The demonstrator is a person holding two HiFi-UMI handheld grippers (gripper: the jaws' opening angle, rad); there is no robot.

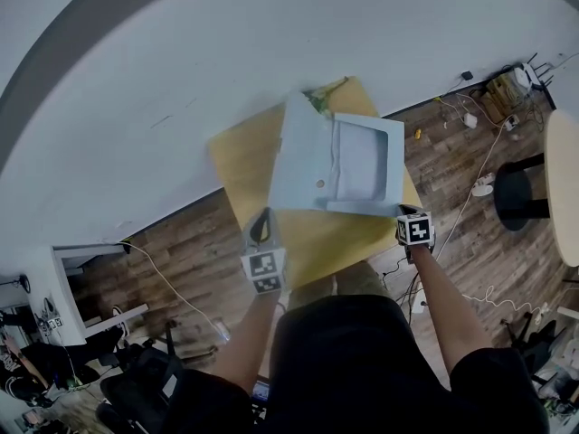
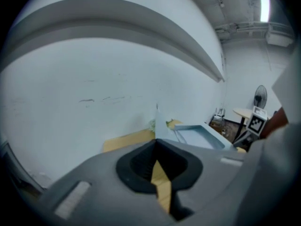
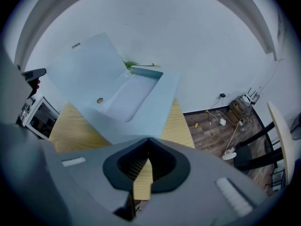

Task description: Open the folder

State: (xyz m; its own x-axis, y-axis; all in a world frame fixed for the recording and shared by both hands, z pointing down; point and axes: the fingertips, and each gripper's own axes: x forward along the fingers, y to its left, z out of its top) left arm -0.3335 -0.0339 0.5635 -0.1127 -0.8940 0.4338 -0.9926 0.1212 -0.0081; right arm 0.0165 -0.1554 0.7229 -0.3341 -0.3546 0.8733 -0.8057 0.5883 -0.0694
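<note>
A pale blue folder (image 1: 335, 161) lies open on the yellow table (image 1: 240, 165), its flap with a snap button (image 1: 319, 183) standing up at the left. My right gripper (image 1: 404, 213) is shut at the folder's near right corner; in the right gripper view (image 3: 148, 139) the folder (image 3: 122, 98) edge runs straight into the closed tips. My left gripper (image 1: 262, 229) hangs shut over the table's near left part, apart from the folder, with only table showing through its jaws (image 2: 156, 141). The left gripper view sees the folder (image 2: 202, 135) from the side.
A green object (image 1: 318, 98) lies at the table's far edge by the white wall. Wooden floor to the right holds cables, a black stool (image 1: 516, 193) and a round table (image 1: 565, 188). A cabinet (image 1: 86, 287) stands at the left.
</note>
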